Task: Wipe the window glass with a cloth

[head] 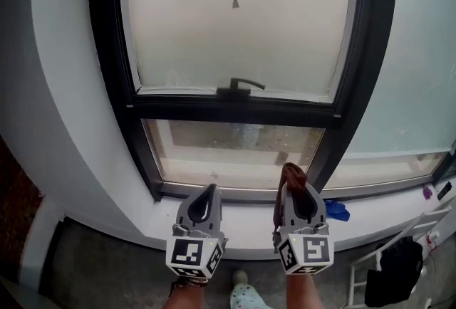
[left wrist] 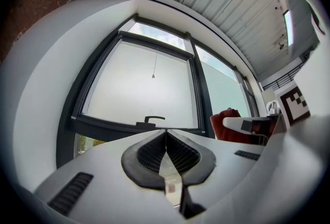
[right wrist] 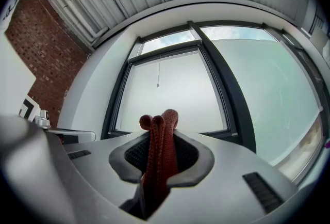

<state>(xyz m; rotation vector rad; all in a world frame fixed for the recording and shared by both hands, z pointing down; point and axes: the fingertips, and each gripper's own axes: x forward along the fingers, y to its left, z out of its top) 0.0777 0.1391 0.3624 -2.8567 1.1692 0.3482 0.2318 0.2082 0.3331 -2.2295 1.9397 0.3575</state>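
Window glass (head: 235,37) ahead, left gripper (head: 211,190) closed empty, right gripper (head: 295,191) clamping seemingly knitted cloth (head: 291,174)

Upper pane (head: 235,30) broad, open — only cord (head: 235,3) hanging mid-pane, handle (head: 241,85) jutting at bottom rail; blue object (head: 337,211) on sill (head: 246,218), right.

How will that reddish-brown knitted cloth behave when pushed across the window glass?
Probably floppy: the reddish-brown knitted cloth bunches in folds in the shut right gripper. Its ribbed knit likely resists slipping. Seems light: its folded tip stands unsupported.
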